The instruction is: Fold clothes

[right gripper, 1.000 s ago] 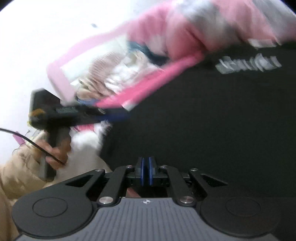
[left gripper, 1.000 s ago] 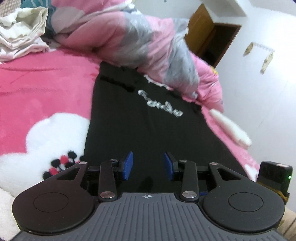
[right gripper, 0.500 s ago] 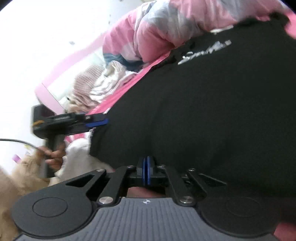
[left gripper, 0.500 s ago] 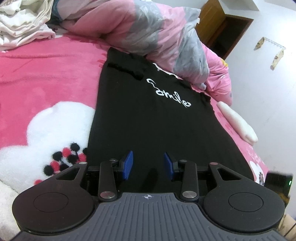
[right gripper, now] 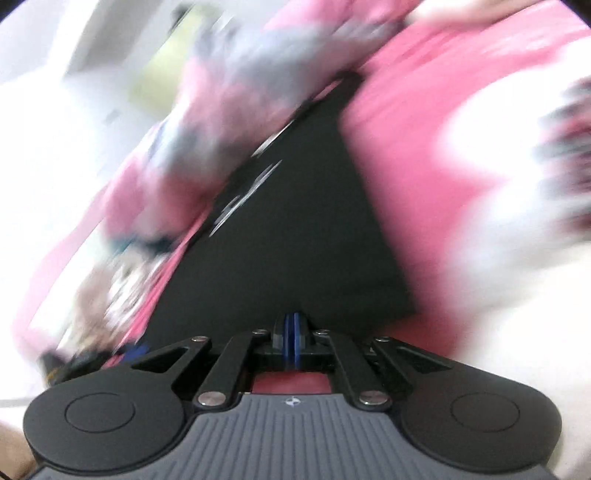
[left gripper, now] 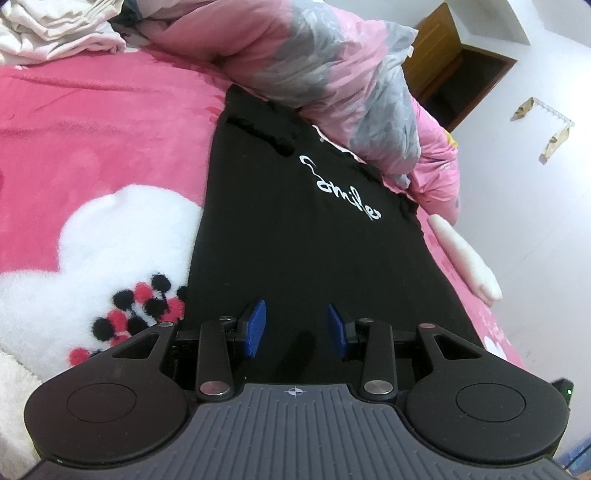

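Note:
A black T-shirt (left gripper: 314,240) with white script lies flat and lengthwise on the pink bed blanket (left gripper: 92,129). My left gripper (left gripper: 295,325) hovers over the shirt's near hem. Its blue pads (left gripper: 255,326) stand apart with nothing between them. In the blurred right wrist view the same shirt (right gripper: 295,240) runs away from me as a dark wedge. My right gripper (right gripper: 291,328) sits at its near edge with the pads pressed together. The blur hides whether any fabric is pinched there.
A pink and grey quilt (left gripper: 332,74) is heaped over the shirt's far end. Pale crumpled clothes (left gripper: 55,33) lie at the far left. A white bolster (left gripper: 465,258) lies along the bed's right edge by the wall. A wooden door (left gripper: 443,66) stands behind.
The right wrist view has swung and rolled, so the shirt now appears lengthwise and smeared. The right gripper's body has slid almost out of the left view. The left gripper has only rolled slightly.

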